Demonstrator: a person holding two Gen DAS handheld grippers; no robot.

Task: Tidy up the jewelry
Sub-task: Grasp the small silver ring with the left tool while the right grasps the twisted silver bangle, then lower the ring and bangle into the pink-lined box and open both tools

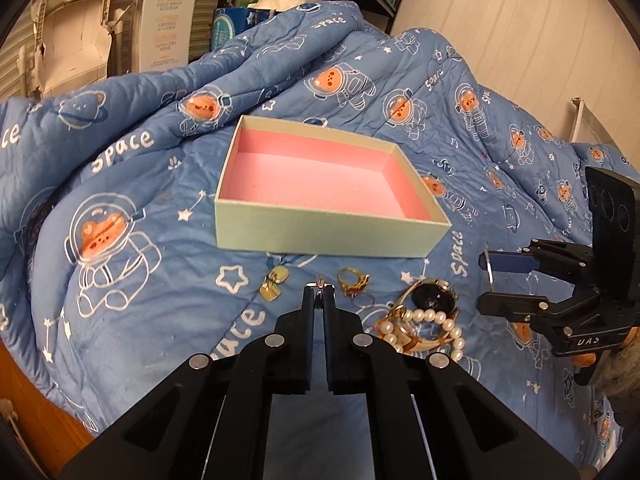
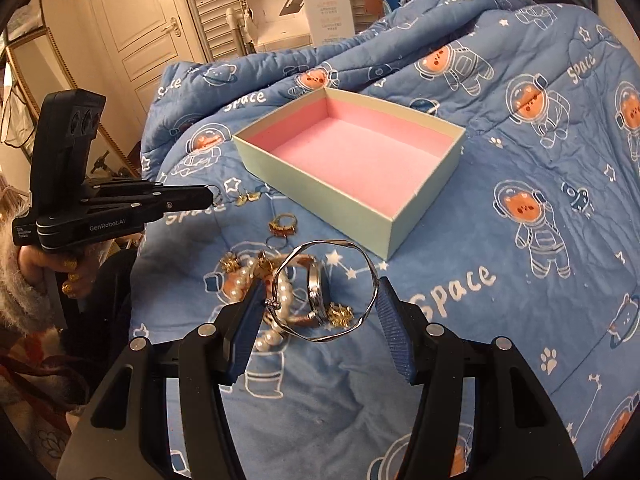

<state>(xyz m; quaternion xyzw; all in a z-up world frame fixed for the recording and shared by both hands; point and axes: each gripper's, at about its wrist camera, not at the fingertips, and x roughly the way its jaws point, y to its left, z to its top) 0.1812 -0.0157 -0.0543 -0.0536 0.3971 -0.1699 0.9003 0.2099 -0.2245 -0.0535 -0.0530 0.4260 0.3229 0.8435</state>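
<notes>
An open box (image 1: 320, 184) with pink lining, also in the right wrist view (image 2: 352, 160), sits empty on a blue quilt. My left gripper (image 1: 319, 292) is shut on a small silver ring (image 1: 319, 280) and holds it above the quilt, just in front of the box. My right gripper (image 2: 320, 296) is shut on a silver bangle (image 2: 324, 248), held across its width between the blue pads (image 2: 390, 320). On the quilt lie gold earrings (image 1: 273, 282), a gold ring (image 1: 352, 280), a thin ring (image 1: 363, 301), a watch (image 1: 434, 300) and a pearl bracelet (image 1: 424, 328).
The quilt (image 1: 120, 200) is rumpled and rises behind the box. A white carton (image 1: 168, 16) and shelves stand beyond it. The hand holding the left gripper shows at the left of the right wrist view (image 2: 48, 272).
</notes>
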